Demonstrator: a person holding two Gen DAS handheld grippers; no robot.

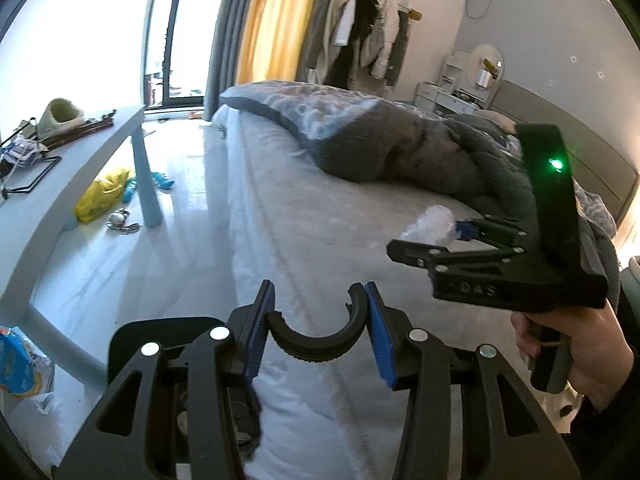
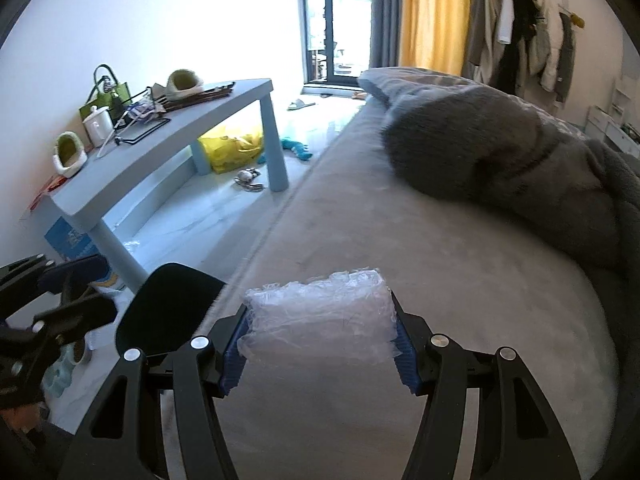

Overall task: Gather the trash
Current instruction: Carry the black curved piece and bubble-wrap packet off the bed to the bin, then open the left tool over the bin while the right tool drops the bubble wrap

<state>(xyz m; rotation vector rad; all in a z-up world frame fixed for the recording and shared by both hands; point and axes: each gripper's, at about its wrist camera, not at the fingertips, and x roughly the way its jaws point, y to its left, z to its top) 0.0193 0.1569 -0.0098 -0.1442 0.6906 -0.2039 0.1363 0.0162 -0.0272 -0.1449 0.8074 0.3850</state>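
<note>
My right gripper (image 2: 320,308) is shut on a crumpled clear air-cushion wrap (image 2: 316,320), and its blue pads press both sides above the grey bed sheet (image 2: 460,300). The left wrist view shows that right gripper (image 1: 430,236) from the side, held by a hand (image 1: 580,344), with the wrap (image 1: 428,220) at its tips. My left gripper (image 1: 318,292) is shut on a black ribbed U-shaped piece (image 1: 316,350) that spans its blue pads, over the bed's near edge. The left gripper (image 2: 60,284) also shows at the lower left of the right wrist view.
A grey blanket (image 2: 500,168) is heaped on the bed. Left of the bed stands a light-blue table (image 2: 168,152) with slippers and a green bag on it. A yellow bag (image 2: 232,148) and small toys lie on the floor beneath. A blue packet and white plastic (image 1: 20,368) lie nearby.
</note>
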